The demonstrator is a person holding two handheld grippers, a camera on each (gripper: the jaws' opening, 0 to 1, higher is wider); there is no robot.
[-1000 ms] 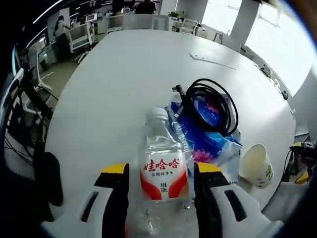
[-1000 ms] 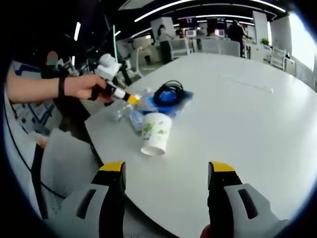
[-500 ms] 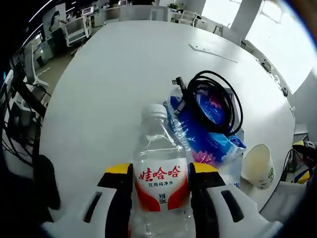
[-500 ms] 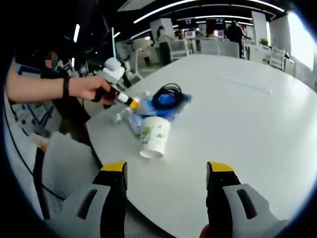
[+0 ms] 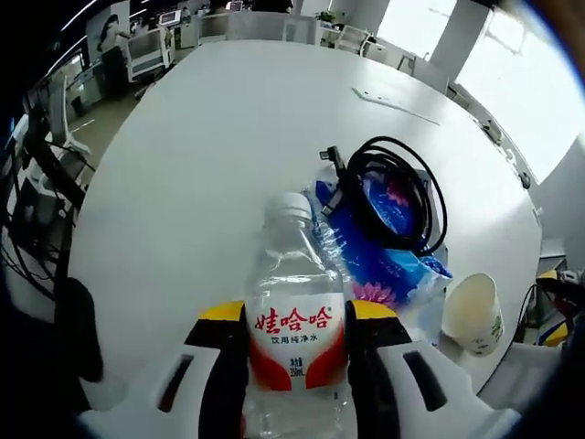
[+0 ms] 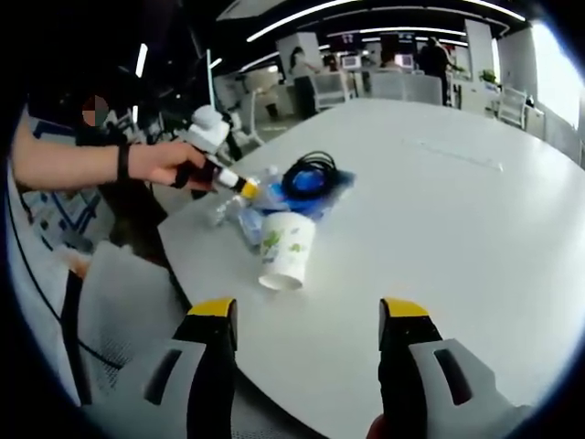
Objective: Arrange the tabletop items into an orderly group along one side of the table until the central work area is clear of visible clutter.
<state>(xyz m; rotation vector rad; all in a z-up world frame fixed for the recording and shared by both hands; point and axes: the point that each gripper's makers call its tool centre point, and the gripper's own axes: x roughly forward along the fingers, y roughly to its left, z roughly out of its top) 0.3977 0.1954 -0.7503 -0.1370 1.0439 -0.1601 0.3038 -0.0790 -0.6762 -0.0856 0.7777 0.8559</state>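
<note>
Left gripper [image 5: 297, 331] fingers clamp water bottle [image 5: 294, 306]; right gripper [image 6: 306, 315] fingers spread, empty.

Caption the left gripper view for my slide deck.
Left gripper clamps a water bottle beside a blue packet.

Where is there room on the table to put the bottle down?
The white table is bare beyond the bottle held by the left gripper. It is crowded where the black cable lies on the blue packet, beside the paper cup.
</note>
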